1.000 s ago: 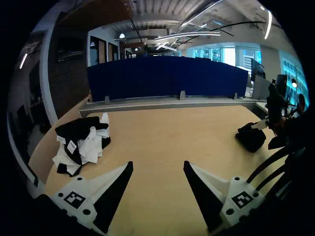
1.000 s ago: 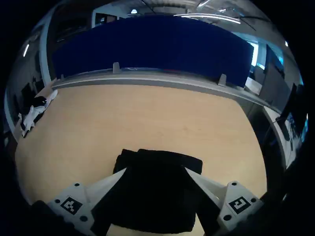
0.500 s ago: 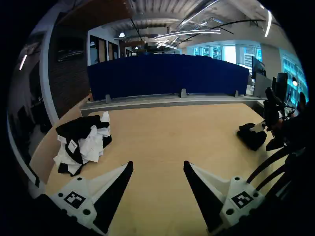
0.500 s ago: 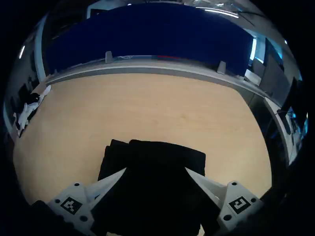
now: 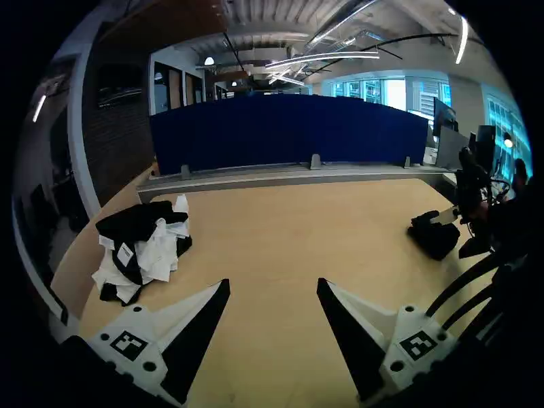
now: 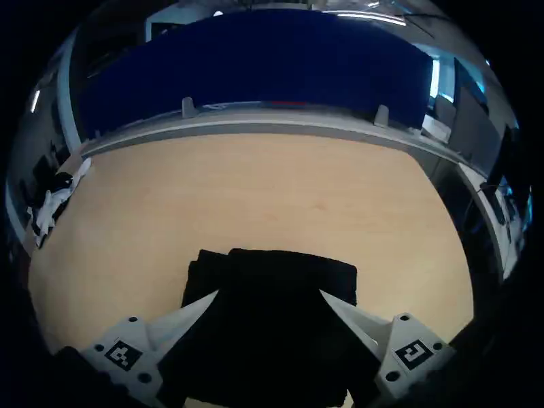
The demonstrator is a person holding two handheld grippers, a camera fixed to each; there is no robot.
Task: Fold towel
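right gripper over folded towel, left idle

writing: each finger of my left gripper (image 5: 272, 281) and right gripper (image 6: 268, 293) carries one square black-and-white marker, two per gripper. a small white tag (image 5: 124, 253) sits on the cloth pile (image 5: 139, 248); too small to read.

counts: one black towel (image 6: 272, 272), folded, flat on the wooden table (image 6: 272, 190), near its right edge. one pile of black and white cloths, far left, well apart from it.

left gripper: fingers wide apart, holding nothing, above bare table.

right gripper: fingers equally wide, towel lying between them; i cannot tell if the pads touch the cloth.

one blue partition (image 5: 285, 132) runs along the far edge.
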